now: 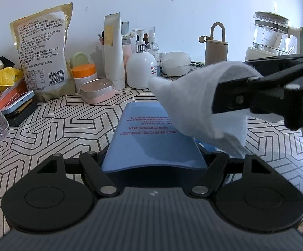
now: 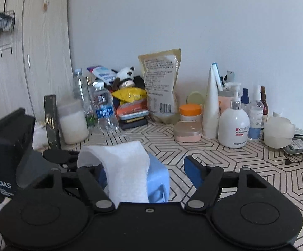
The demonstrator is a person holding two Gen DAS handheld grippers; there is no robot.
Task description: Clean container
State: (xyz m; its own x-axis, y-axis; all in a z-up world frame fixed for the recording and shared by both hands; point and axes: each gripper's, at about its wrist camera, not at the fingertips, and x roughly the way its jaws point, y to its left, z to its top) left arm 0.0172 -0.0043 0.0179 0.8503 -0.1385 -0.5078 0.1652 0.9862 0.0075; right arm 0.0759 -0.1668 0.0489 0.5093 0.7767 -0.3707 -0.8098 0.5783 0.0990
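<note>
The left gripper [image 1: 153,163] squeezes the blue box [image 1: 151,138] above the patterned table [image 1: 68,129]. The right gripper [image 1: 231,96] pinches a white cloth [image 1: 193,104] touching the box's top. Rub slowly, pressing gently.

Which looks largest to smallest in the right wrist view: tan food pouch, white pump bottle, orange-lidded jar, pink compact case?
1. Tan food pouch
2. White pump bottle
3. Pink compact case and orange-lidded jar: too alike to rank.

Pump bottle [image 1: 141,71], snack bag [image 1: 43,50], kettle [image 1: 274,35]
</note>
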